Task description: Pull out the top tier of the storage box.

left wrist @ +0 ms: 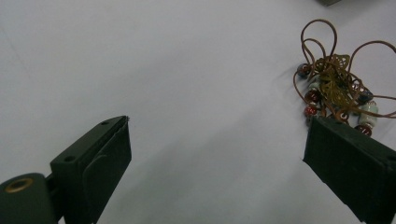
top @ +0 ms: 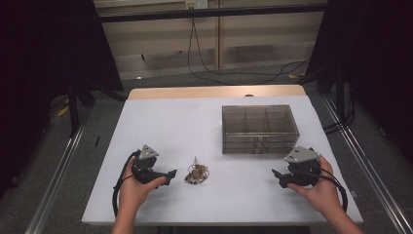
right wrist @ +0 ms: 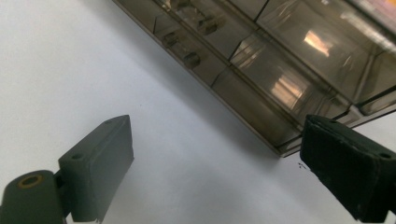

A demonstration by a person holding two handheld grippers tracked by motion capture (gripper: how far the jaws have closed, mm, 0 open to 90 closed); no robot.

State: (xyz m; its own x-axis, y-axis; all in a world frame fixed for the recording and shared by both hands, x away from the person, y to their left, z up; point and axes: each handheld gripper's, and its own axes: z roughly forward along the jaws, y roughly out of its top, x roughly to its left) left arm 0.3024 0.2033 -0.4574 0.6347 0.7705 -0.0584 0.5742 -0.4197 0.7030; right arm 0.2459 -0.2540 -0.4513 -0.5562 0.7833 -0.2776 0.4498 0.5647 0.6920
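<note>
A tangle of brown cord with coloured beads and a brass leaf charm (top: 196,173) lies on the white table, front centre. In the left gripper view this beaded tangle (left wrist: 337,88) sits just past the right jaw. My left gripper (top: 170,175) rests left of it, open, jaws pointing toward it; in its own view the left gripper (left wrist: 215,158) holds nothing. A smoky clear compartment box (top: 258,128) with its lid closed stands at the right. My right gripper (top: 277,177) lies open below the box's front right corner. The right gripper (right wrist: 215,158) faces the compartment box (right wrist: 275,60), empty.
The white table top (top: 170,122) has a wooden strip along its far edge. Black cables (top: 204,68) lie on the floor beyond. Metal rails (top: 58,170) run along both sides of the table.
</note>
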